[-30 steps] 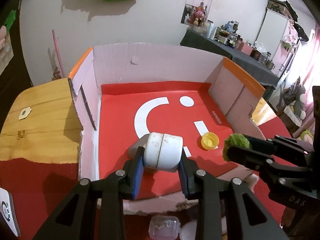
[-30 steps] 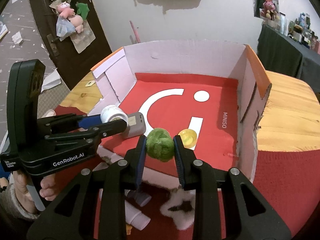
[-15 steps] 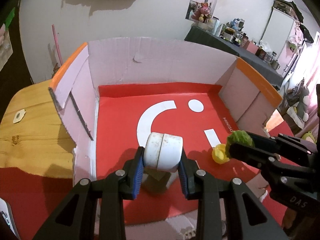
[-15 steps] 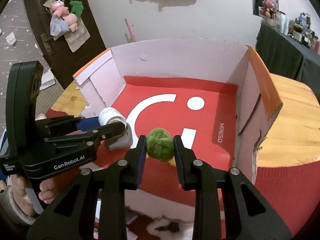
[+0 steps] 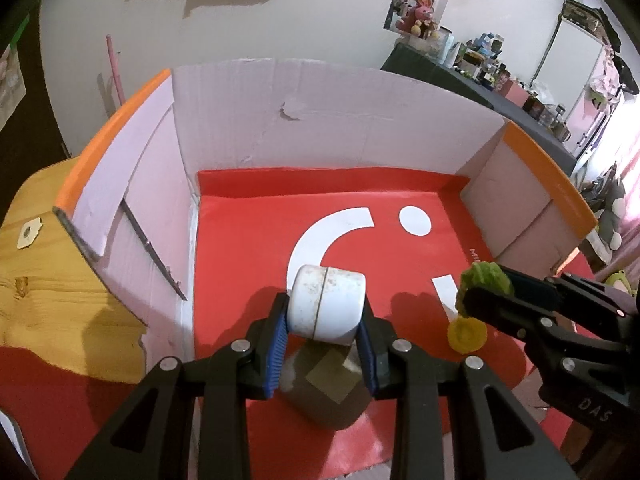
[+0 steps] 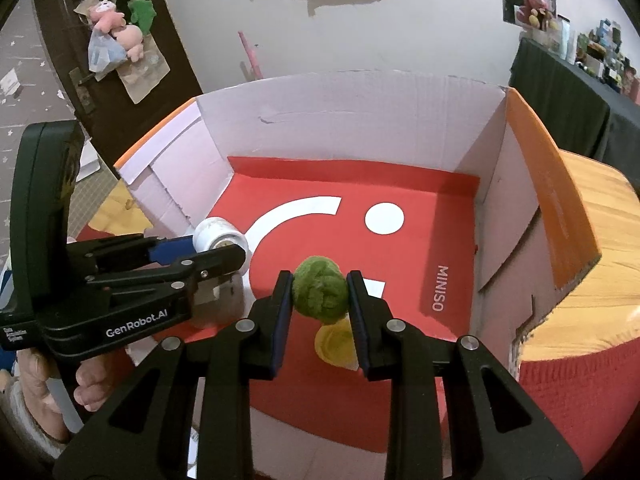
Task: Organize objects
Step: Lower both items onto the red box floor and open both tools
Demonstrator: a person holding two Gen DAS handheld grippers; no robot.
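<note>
The left gripper [image 5: 323,322] is clamping a white jar [image 5: 326,305], long axis crosswise, directly over the grey object [image 5: 326,392] in the cardboard box [image 5: 320,120]. At centre frame, the right gripper [image 6: 320,300] is squeezing a green pom-pom [image 6: 319,294] just above the yellow cap [image 6: 335,346].

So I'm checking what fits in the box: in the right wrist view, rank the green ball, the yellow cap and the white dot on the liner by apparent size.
1. green ball, though nearest the camera
2. white dot and yellow cap: similar; cap partly hidden, unranked
</note>
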